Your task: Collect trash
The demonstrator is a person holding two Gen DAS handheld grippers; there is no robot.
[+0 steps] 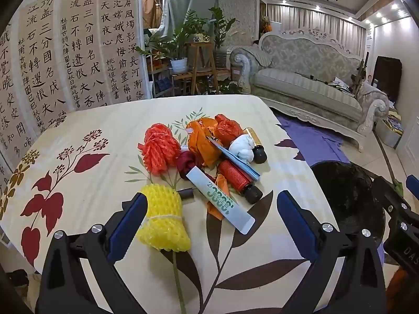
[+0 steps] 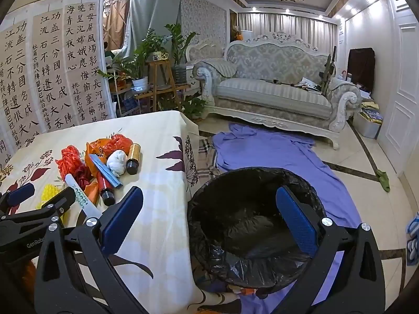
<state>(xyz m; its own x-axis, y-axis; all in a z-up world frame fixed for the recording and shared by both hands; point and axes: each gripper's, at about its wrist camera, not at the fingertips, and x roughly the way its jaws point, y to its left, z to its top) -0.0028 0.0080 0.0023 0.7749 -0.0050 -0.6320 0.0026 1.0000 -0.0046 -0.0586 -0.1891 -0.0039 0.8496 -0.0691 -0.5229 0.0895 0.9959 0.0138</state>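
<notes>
The table (image 1: 91, 235), under a cream cloth printed with flowers and leaves, is the landmark here. Just off its right edge stands the bin (image 2: 262, 269), lined with a black bag, and as far as the right wrist view shows it has nothing in it. The trash lies heaped near the middle of the table: an orange plastic bag (image 1: 201, 141), an orange net bundle (image 1: 159, 149), a yellow foam net (image 1: 162, 219), a white tube (image 1: 222, 204), a red bottle (image 1: 237, 178), a gold bottle (image 1: 255, 141) and a white crumpled wad (image 1: 242, 147).

Collecting has not begun, to judge from the untouched pile. The left claw (image 1: 212, 225) hangs over the table's near side with its jaws wide apart; the yellow foam net sits just inside one pad, but nothing is clamped. The right claw (image 2: 209, 222) hovers over the table's right edge and the bin, jaws equally wide and empty.

The likely next move is for the left claw to lower over the yellow foam net, close on it, then carry it rightward off the table to the bin.
</notes>
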